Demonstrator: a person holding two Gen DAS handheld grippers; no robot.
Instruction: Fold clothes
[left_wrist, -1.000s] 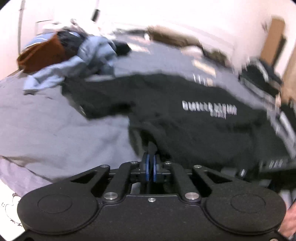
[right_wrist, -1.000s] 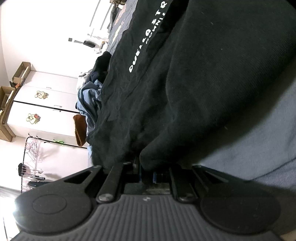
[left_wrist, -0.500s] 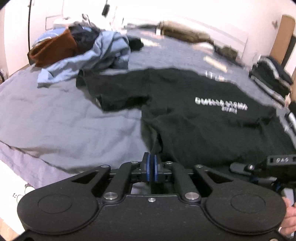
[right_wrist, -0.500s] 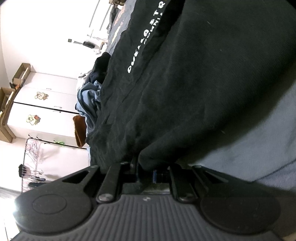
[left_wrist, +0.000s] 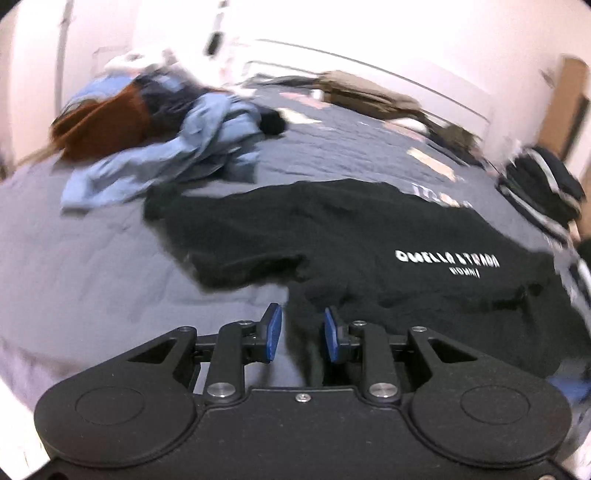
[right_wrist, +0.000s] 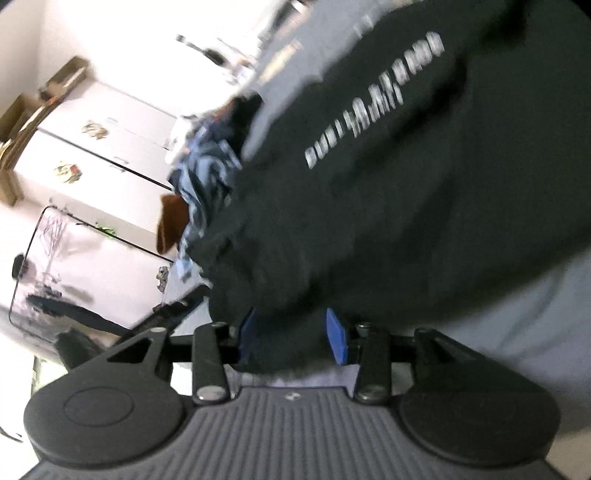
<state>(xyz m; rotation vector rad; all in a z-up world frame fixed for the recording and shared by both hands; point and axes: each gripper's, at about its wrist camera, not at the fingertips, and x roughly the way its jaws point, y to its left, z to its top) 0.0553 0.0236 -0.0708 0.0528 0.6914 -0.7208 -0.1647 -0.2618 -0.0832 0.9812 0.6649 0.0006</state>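
A black T-shirt (left_wrist: 369, 258) with white lettering lies spread on the grey bedsheet (left_wrist: 92, 277), one sleeve reaching left. My left gripper (left_wrist: 301, 334) is open just above the shirt's near hem, blue pads apart, with a fold of black cloth lying loose between them. In the right wrist view the same black T-shirt (right_wrist: 406, 184) fills the frame. My right gripper (right_wrist: 291, 339) is open too, its blue pads spread either side of the shirt's edge, which rests between them unclamped.
A heap of unfolded clothes, light blue (left_wrist: 177, 158) and rust brown (left_wrist: 107, 125), sits at the bed's far left. A folded dark stack (left_wrist: 543, 184) lies at the far right. White cupboards (right_wrist: 92, 147) stand beyond the bed.
Both grippers were shut on the black shirt's hem; now both have opened and let it go. The shirt has dropped flat on the bed. Both views are blurred from motion.
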